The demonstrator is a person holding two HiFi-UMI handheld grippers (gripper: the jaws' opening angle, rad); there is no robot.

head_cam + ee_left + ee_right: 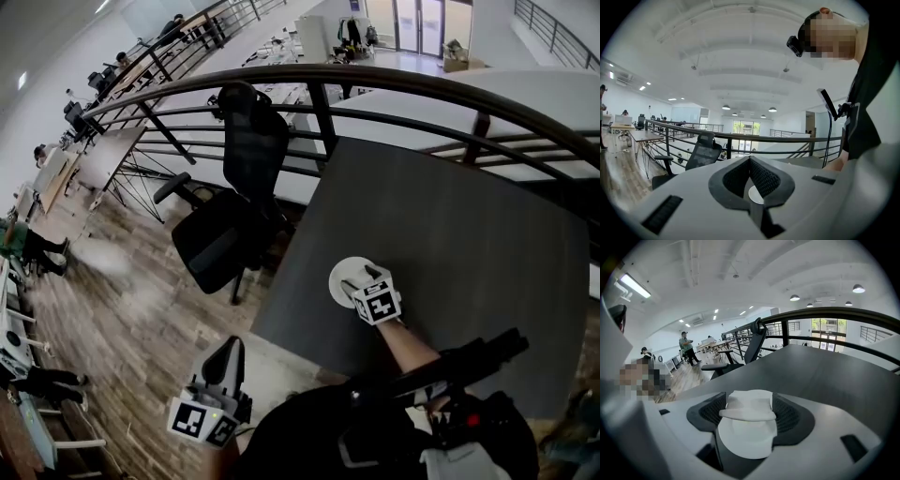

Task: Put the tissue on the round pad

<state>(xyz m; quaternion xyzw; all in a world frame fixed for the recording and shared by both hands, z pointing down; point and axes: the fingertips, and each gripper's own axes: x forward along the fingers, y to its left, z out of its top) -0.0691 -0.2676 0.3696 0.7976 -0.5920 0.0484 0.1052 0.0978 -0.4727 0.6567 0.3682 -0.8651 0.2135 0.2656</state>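
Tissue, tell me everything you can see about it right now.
The tissue is white, soft-looking paper folded into a small flat wad with a thick rounded front fold. It lies roughly level between the jaws of the right gripper, whose ribbed dark pads press its two sides. Directly below it is the white round pad on the dark grey table; whether the tissue touches the pad cannot be told. In the head view the gripper hides it.
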